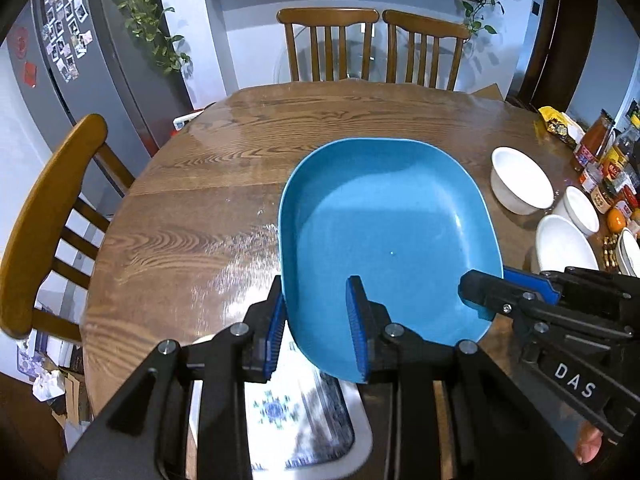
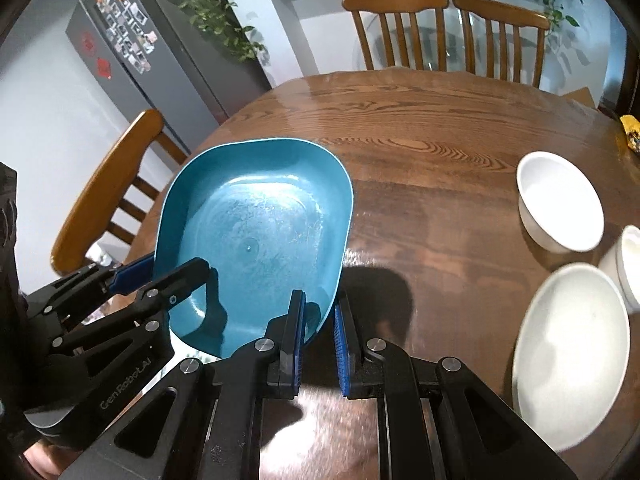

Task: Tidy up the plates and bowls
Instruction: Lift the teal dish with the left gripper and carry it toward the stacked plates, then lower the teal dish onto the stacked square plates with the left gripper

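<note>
**Observer:** Start on the left. What have you got?

**Operator:** My left gripper [image 1: 318, 332] is pinching the near left rim of the blue dish [image 1: 384, 232], one pad outside the wall and one inside. Under it, at the table's near edge, lies a patterned plate [image 1: 296, 412], so I judge the dish is lifted clear of that.

**Observer:** Why both grippers on one dish?

**Operator:** It's wide and shallow; held at one rim alone it would likely tip. My right gripper [image 2: 319, 340] is clamped on the near right rim, jaws nearly together with just the thin wall between the pads. The dish hangs tilted between the two, above the wooden table [image 1: 224, 152], stretching away from both sets of fingers.

**Observer:** And further right?

**Operator:** White bowls [image 2: 560, 200] stand well apart from the dish, with a white plate [image 2: 572, 356] nearer me. I'd guess the dish goes somewhere on the open wood, but I can't tell where.
</note>
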### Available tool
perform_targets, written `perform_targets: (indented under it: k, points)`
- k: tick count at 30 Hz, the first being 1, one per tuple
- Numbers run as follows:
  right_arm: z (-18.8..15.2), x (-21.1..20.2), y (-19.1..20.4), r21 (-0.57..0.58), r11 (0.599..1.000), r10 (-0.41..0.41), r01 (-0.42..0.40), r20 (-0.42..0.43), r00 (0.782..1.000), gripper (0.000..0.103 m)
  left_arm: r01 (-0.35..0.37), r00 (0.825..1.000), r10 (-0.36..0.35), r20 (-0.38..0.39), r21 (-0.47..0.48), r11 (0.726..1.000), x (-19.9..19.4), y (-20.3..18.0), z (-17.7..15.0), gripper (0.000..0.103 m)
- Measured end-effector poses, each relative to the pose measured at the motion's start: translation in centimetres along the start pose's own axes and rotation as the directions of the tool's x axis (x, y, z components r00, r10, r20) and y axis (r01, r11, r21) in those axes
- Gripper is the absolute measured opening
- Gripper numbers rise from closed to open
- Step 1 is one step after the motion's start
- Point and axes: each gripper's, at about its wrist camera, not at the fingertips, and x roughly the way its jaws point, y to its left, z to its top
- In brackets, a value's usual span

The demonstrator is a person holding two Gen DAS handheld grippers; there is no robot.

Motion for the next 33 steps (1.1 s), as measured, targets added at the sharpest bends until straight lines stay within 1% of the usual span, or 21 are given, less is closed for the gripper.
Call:
perform_targets:
  k: [7, 14, 24, 33]
  points:
    - [-2.4, -2.0, 1.5, -0.052, 0.999, 0.014, -0.013, 0.012, 1.000, 0.015, -0.019, 1.000, 0.019, 0.017, -0.033, 0.999, -2.2, 0.0, -2.1, 0.027]
    - [-4.3, -1.6, 3.3, -0.098, 0.994, 0.040, -0.043, -0.031, 0.999, 0.015, -0.052, 0.999, 0.052, 0.001, -0.085, 0.995, -3.1, 1.2, -4.4, 0.027]
    - [-5.8, 1.4, 6.5, -0.164, 0.982, 0.069, -0.091, -0.131, 0.989, 0.015, -0.106, 0.993, 0.095, -0.075, -0.166, 0.980, -2.0, 4.5, -7.9, 0.027]
    - [-6.7, 4.5, 8.1, -0.185, 0.978, 0.056, -0.095, -0.202, 0.978, 0.015, -0.107, 0.985, 0.075, -0.158, -0.207, 0.972, 0.6, 7.0, -9.8, 0.027]
